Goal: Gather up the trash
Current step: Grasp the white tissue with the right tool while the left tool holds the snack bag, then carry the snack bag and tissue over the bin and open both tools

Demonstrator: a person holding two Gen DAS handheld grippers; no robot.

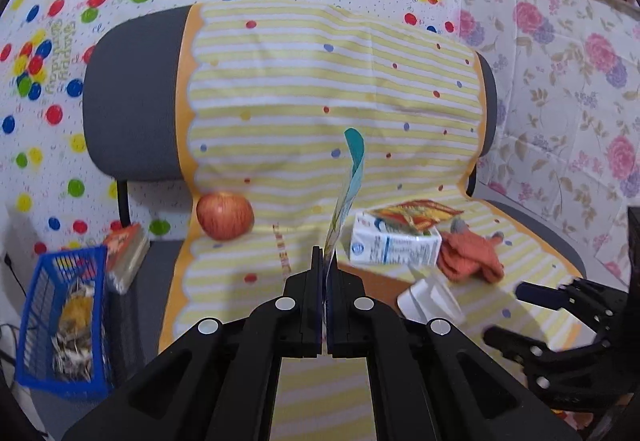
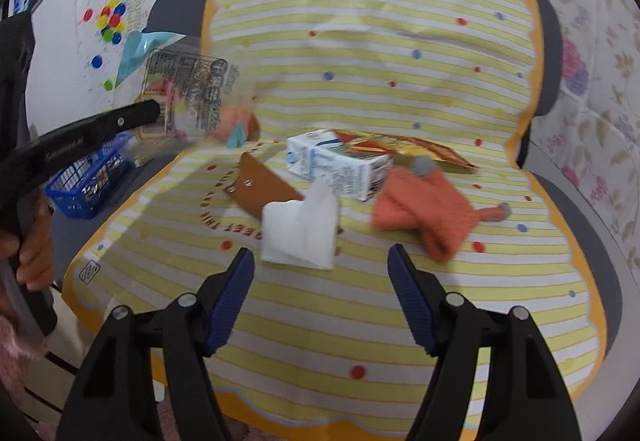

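My left gripper (image 1: 325, 253) is shut on a thin clear wrapper (image 1: 352, 161) with a teal end that stands up from its tips. The right wrist view shows that wrapper (image 2: 188, 89) held out at the left, above the seat. My right gripper (image 2: 320, 273) is open just short of a folded white tissue (image 2: 300, 233) on the striped cloth, and its pads do not touch it. Behind the tissue lie a milk carton (image 2: 340, 165), a red-orange snack packet (image 2: 404, 147) and a brown pouch (image 2: 264, 183).
A blue basket (image 1: 64, 321) with crumpled trash stands left of the chair, a book (image 1: 126, 257) beside it. An apple (image 1: 225, 215) rests against the backrest. Orange knitwear (image 2: 424, 213) lies right of the carton. A hand (image 2: 36, 257) grips the left tool's handle.
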